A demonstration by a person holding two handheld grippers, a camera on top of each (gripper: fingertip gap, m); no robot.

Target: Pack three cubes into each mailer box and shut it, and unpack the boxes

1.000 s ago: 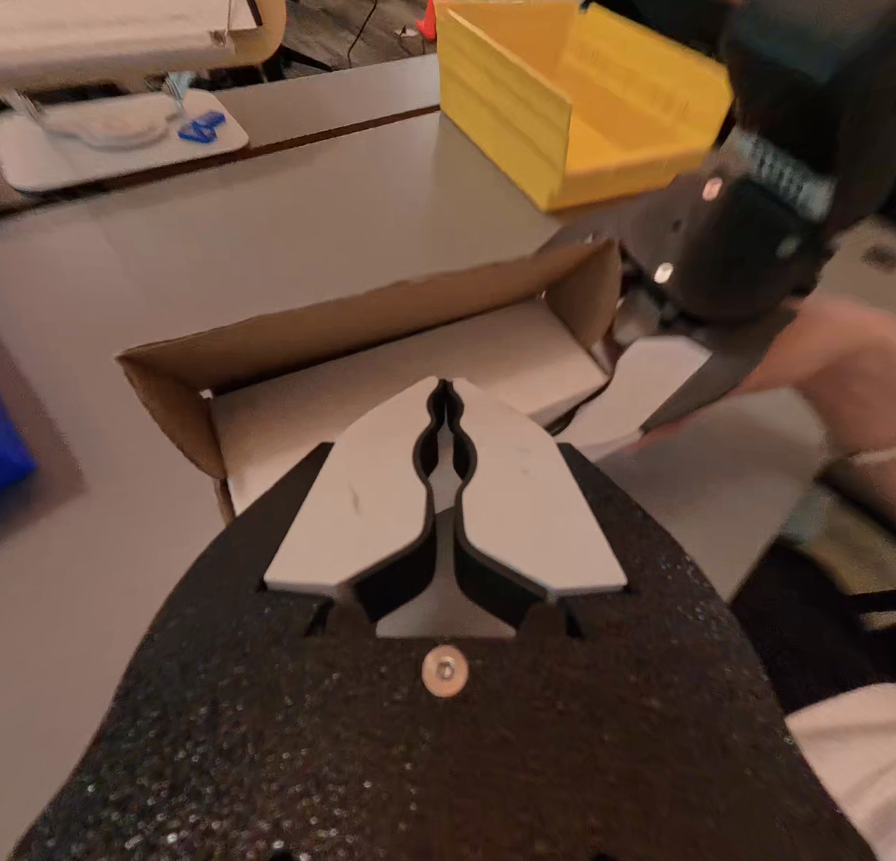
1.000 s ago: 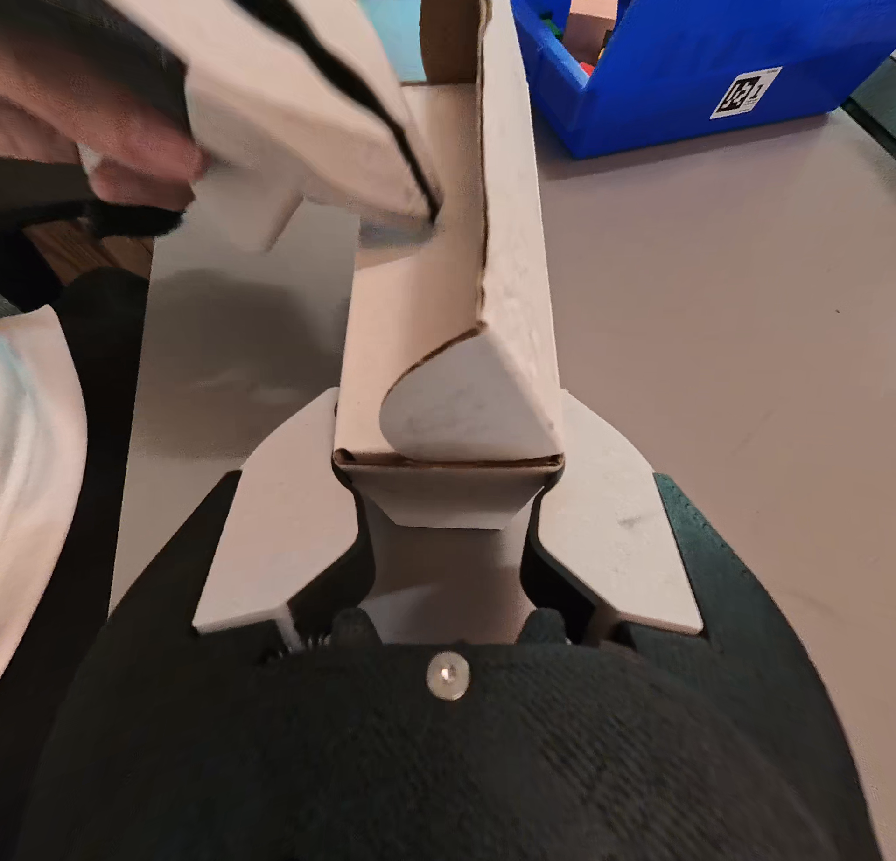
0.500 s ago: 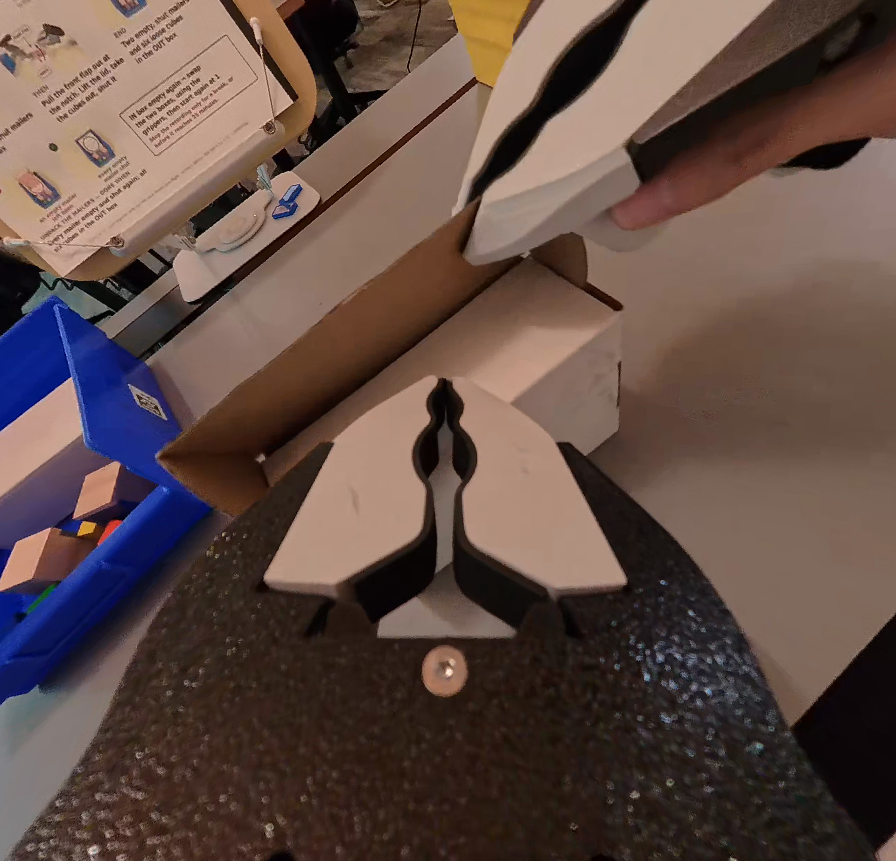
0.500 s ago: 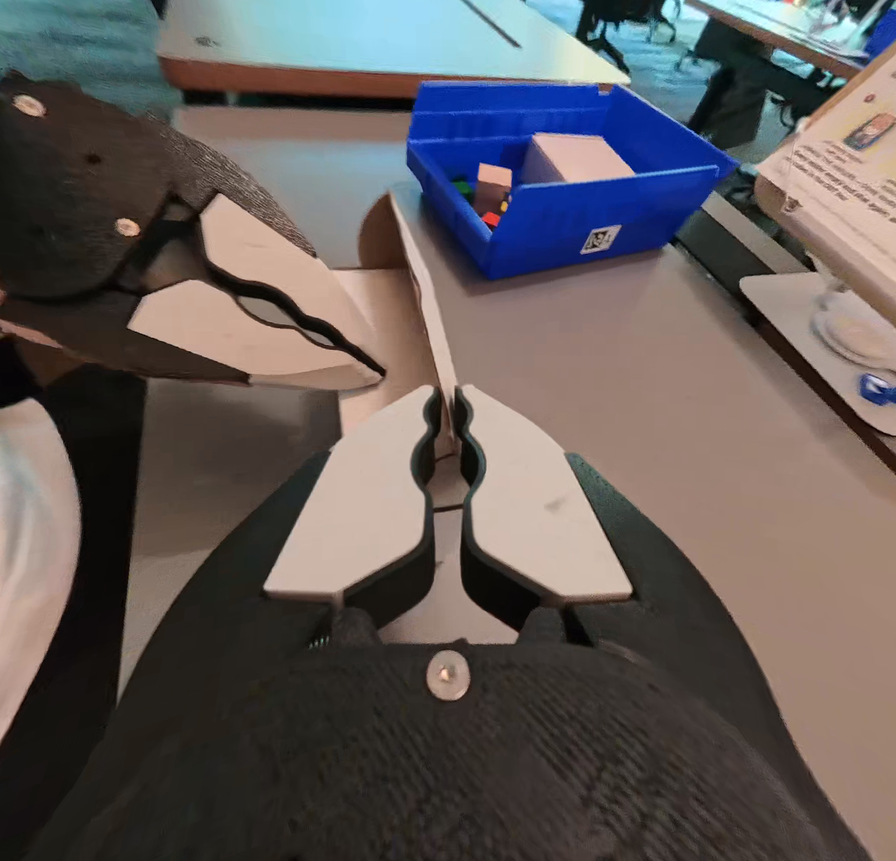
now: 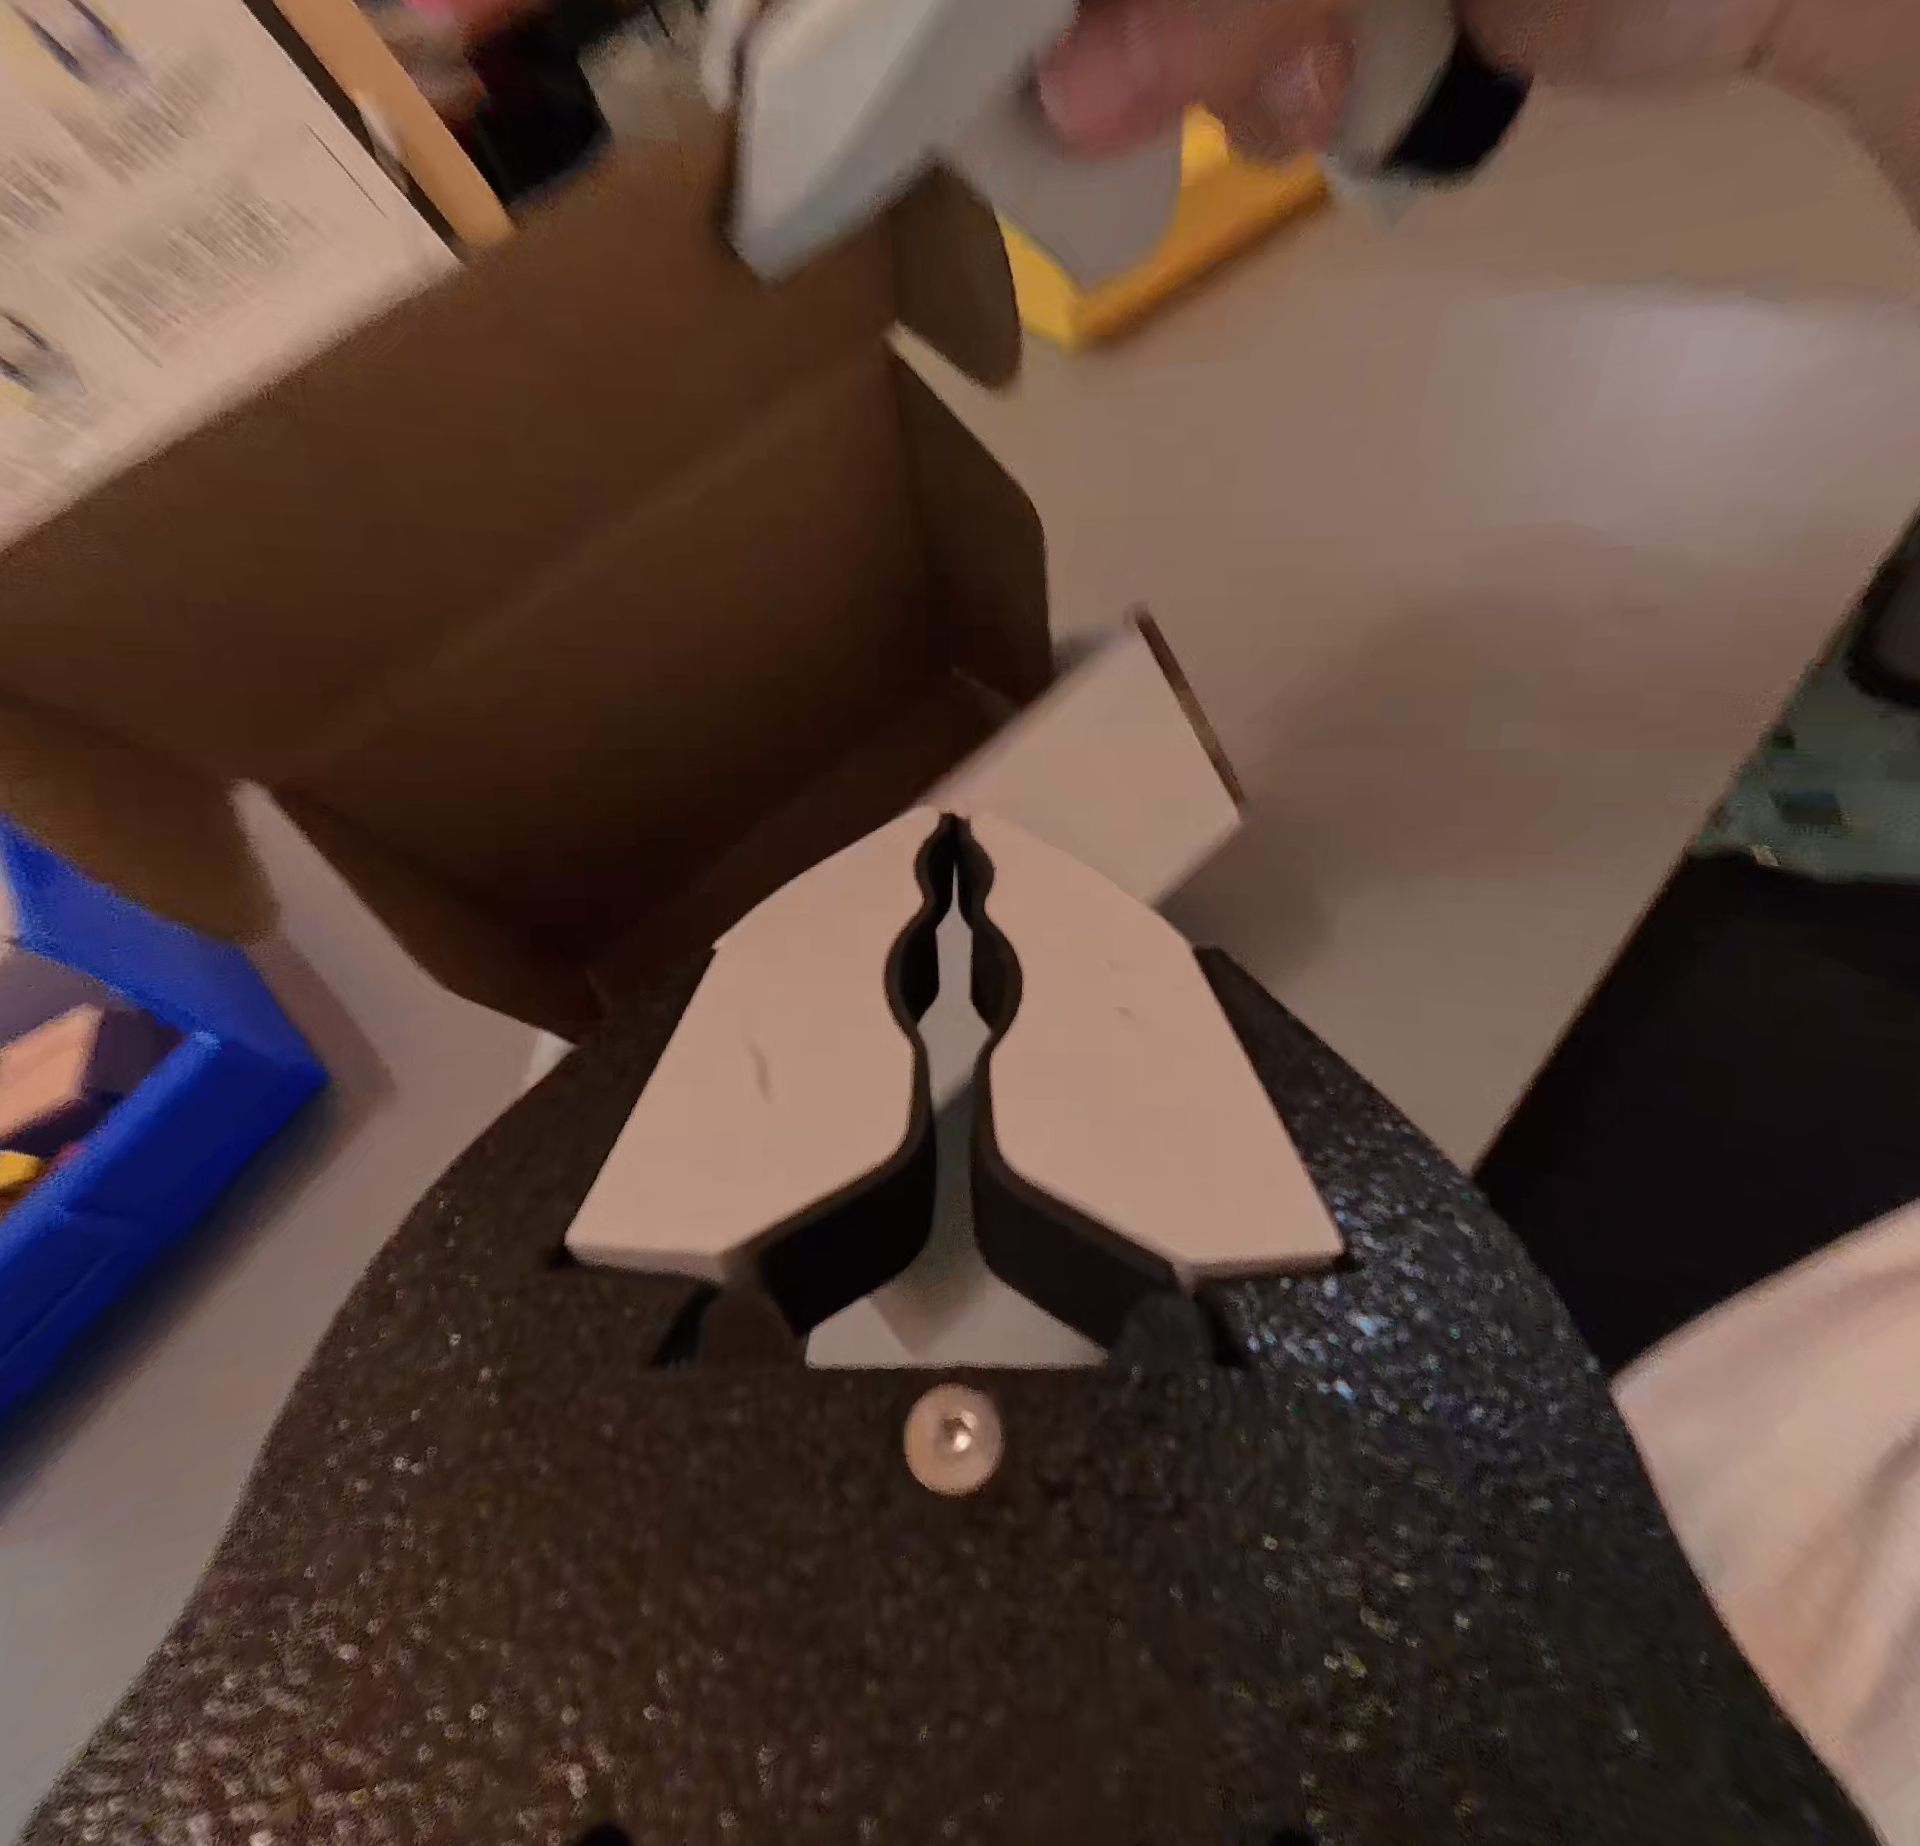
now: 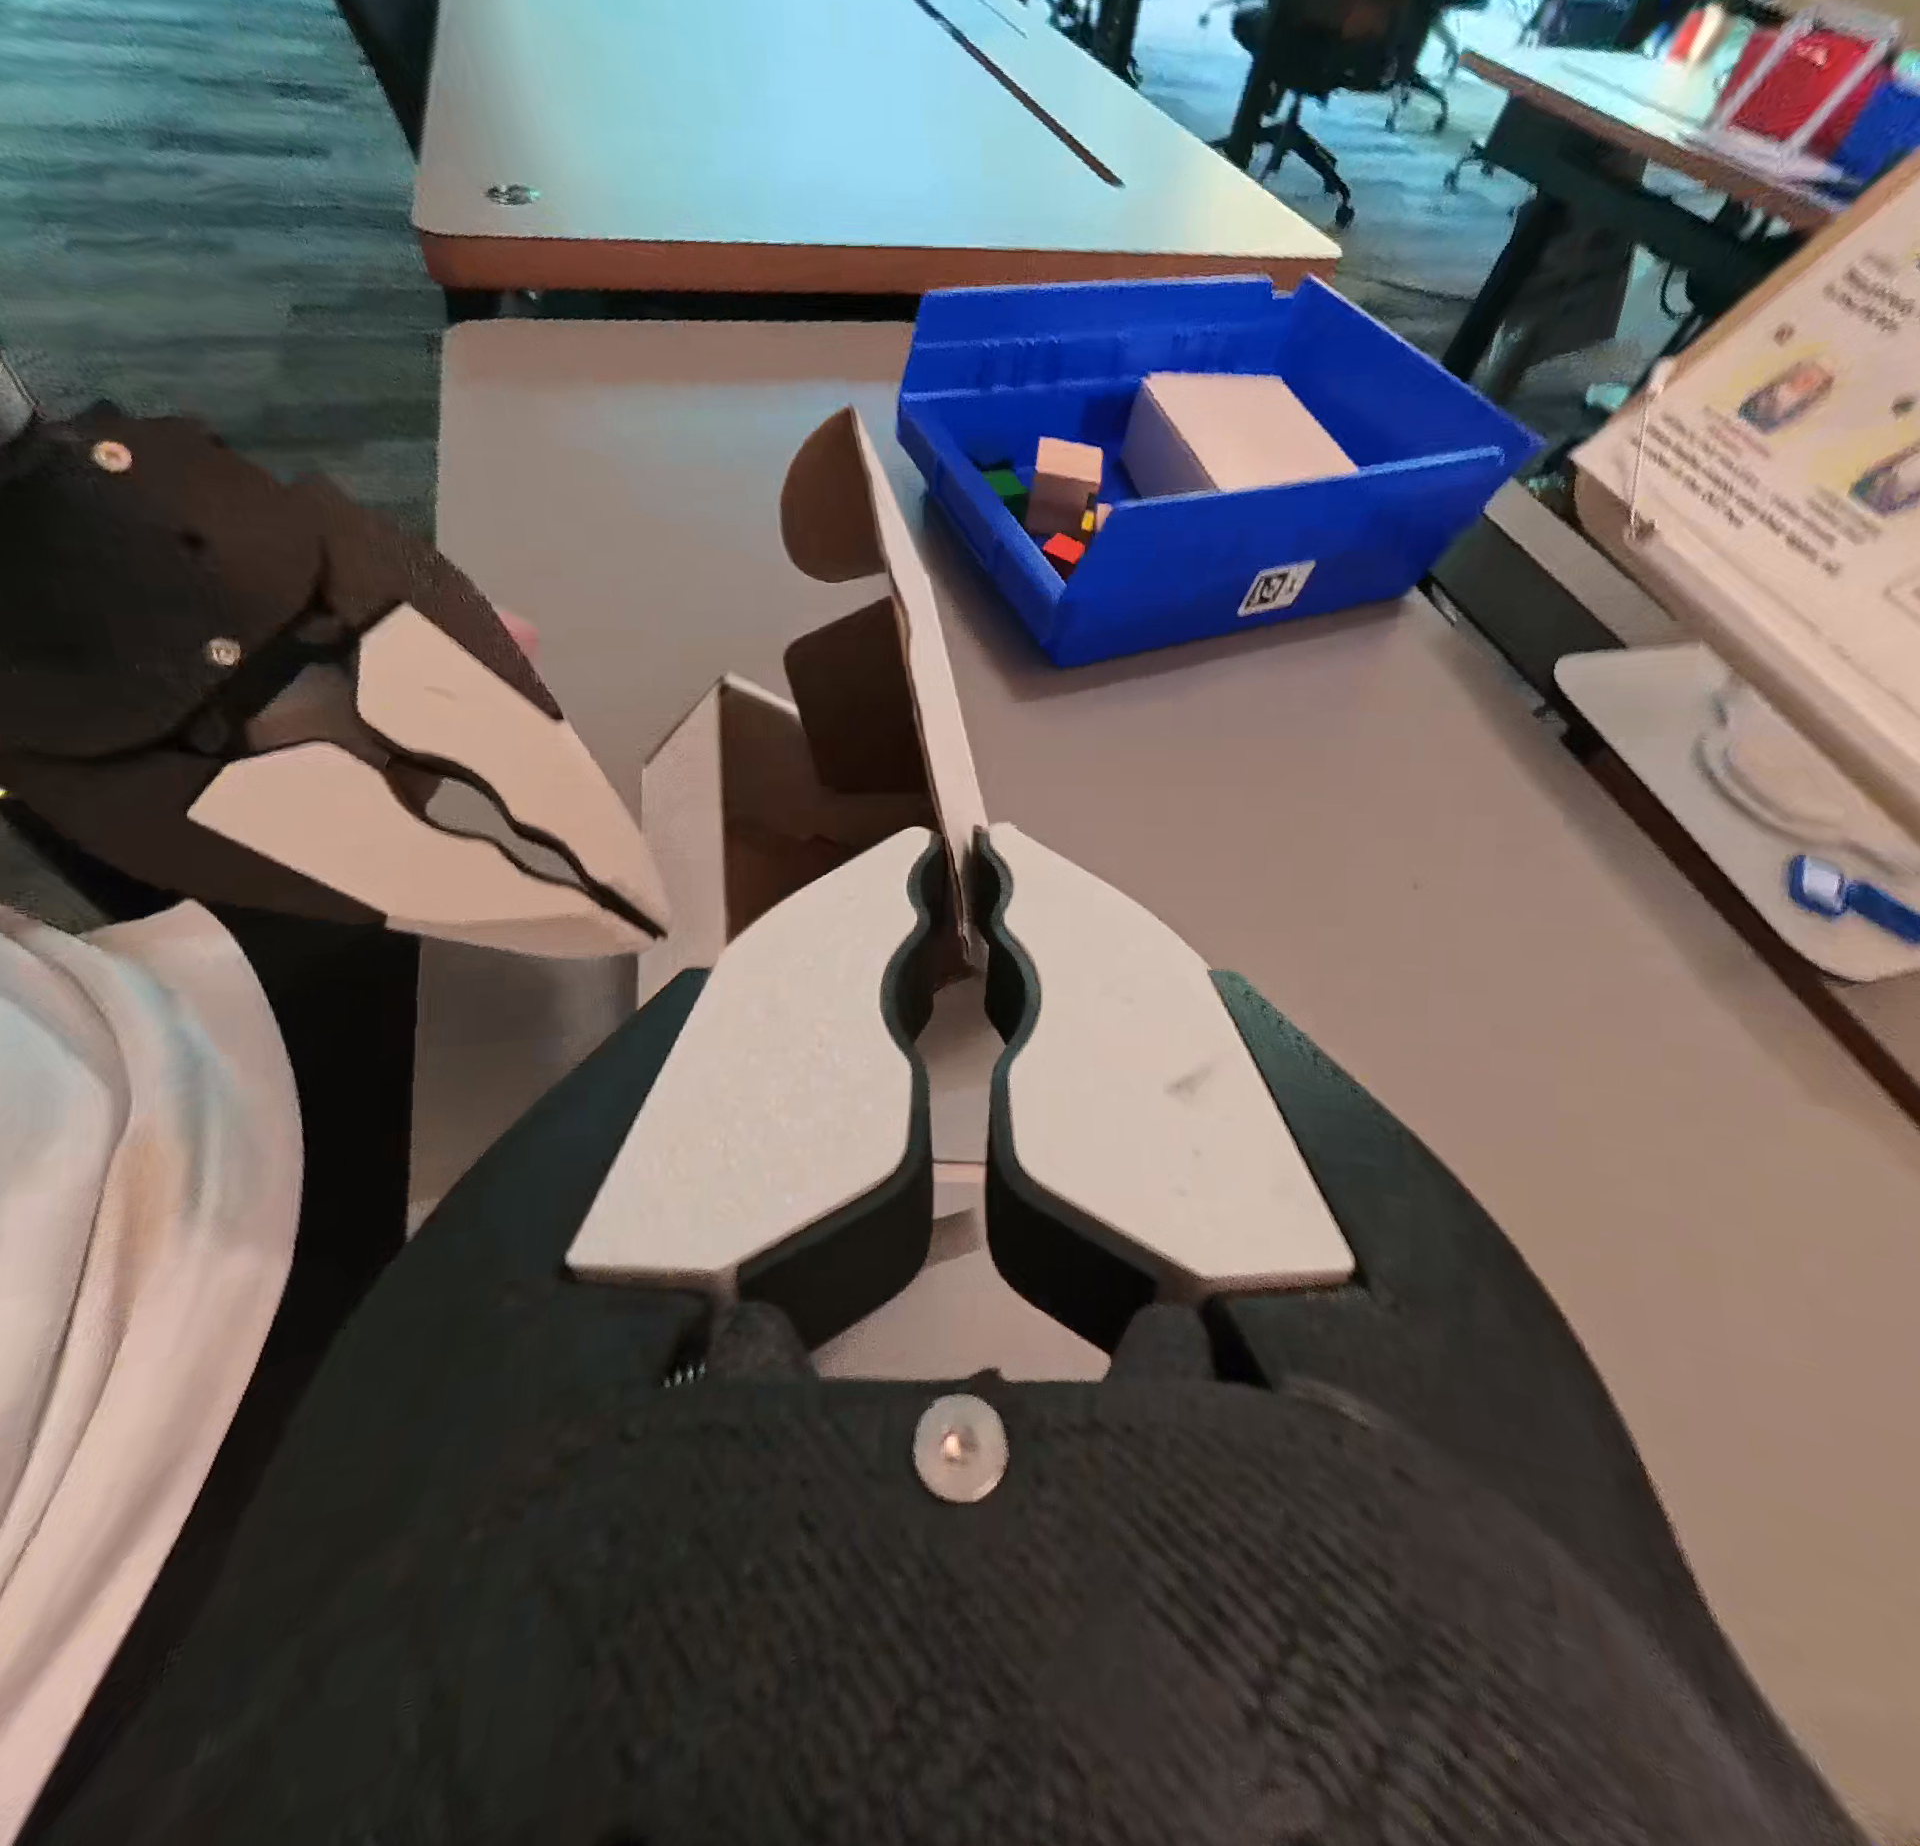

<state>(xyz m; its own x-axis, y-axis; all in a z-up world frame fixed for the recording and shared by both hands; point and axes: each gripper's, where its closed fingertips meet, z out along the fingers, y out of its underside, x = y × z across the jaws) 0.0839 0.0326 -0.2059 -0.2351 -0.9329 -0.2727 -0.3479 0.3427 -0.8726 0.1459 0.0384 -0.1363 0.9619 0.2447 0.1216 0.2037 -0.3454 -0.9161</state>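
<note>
Cardboard lid (image 6: 920,653) pinched by right claw (image 6: 961,846), left claw (image 5: 951,835) pressed together, blurred left view

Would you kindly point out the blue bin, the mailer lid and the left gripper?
blue bin (image 6: 1174,591), right wrist view, front wall.
mailer lid (image 6: 920,653), right wrist view, white outer face.
left gripper (image 6: 649,923), right wrist view, fingertips.

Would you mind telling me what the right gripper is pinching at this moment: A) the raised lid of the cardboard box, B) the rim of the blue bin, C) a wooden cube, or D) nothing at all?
A: in the right wrist view the right gripper is shut on the edge of the raised lid of the open cardboard box, while the blue bin sits farther off.
</note>
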